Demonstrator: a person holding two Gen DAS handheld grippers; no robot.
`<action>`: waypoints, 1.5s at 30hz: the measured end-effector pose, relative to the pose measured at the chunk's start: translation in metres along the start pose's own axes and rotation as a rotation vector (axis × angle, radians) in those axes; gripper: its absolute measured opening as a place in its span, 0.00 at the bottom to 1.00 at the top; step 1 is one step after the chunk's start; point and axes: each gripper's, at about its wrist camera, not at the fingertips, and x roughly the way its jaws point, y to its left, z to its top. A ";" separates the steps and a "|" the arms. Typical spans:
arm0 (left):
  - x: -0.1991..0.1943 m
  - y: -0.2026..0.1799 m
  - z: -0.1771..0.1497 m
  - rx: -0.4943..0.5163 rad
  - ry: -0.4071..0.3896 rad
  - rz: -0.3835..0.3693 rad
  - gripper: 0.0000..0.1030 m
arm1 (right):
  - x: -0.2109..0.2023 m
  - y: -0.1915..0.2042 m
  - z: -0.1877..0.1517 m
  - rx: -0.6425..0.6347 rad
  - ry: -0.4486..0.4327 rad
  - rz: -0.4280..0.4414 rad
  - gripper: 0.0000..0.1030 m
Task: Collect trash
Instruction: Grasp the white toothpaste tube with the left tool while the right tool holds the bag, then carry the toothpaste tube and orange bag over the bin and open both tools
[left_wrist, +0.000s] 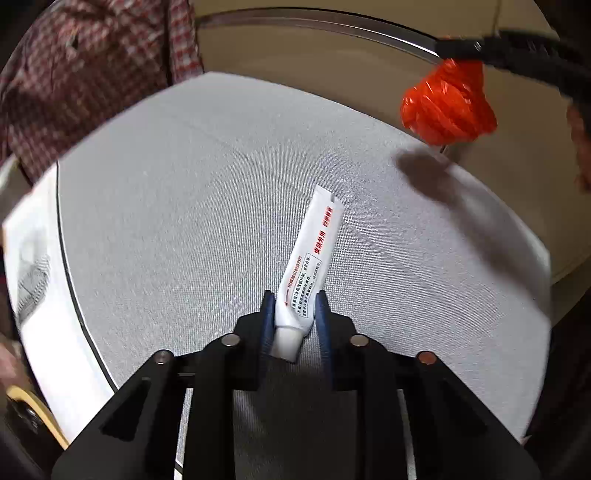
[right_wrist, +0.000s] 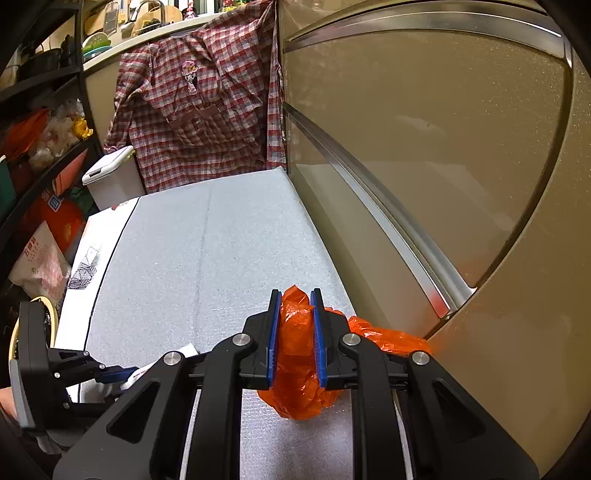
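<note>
From the left wrist, the left gripper (left_wrist: 294, 314) is pinched onto one white tube (left_wrist: 309, 266), its far end lying over the grey mat (left_wrist: 184, 221); one orange bag (left_wrist: 448, 101) hangs at upper right. From the right wrist, the right gripper (right_wrist: 295, 332) is clamped on that crumpled bag above the mat. Both pieces look picked up; dropping them in a bin remains, maybe the white lidded bin (right_wrist: 110, 173).

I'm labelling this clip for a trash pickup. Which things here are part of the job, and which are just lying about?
Part of the job:
- white tube, shut in the left tool
- orange plastic bag, shut in the right tool

Just lying about:
- checked shirt
- white lidded bin
- shelf clutter
</note>
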 end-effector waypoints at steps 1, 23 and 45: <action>-0.003 0.002 0.000 -0.007 -0.009 0.012 0.16 | -0.001 0.000 0.001 0.002 -0.003 0.002 0.16; -0.187 0.037 -0.027 -0.226 -0.179 0.365 0.14 | -0.086 0.106 -0.007 -0.107 -0.150 0.247 0.15; -0.286 0.129 -0.137 -0.501 -0.230 0.684 0.14 | -0.095 0.317 -0.047 -0.237 -0.056 0.484 0.15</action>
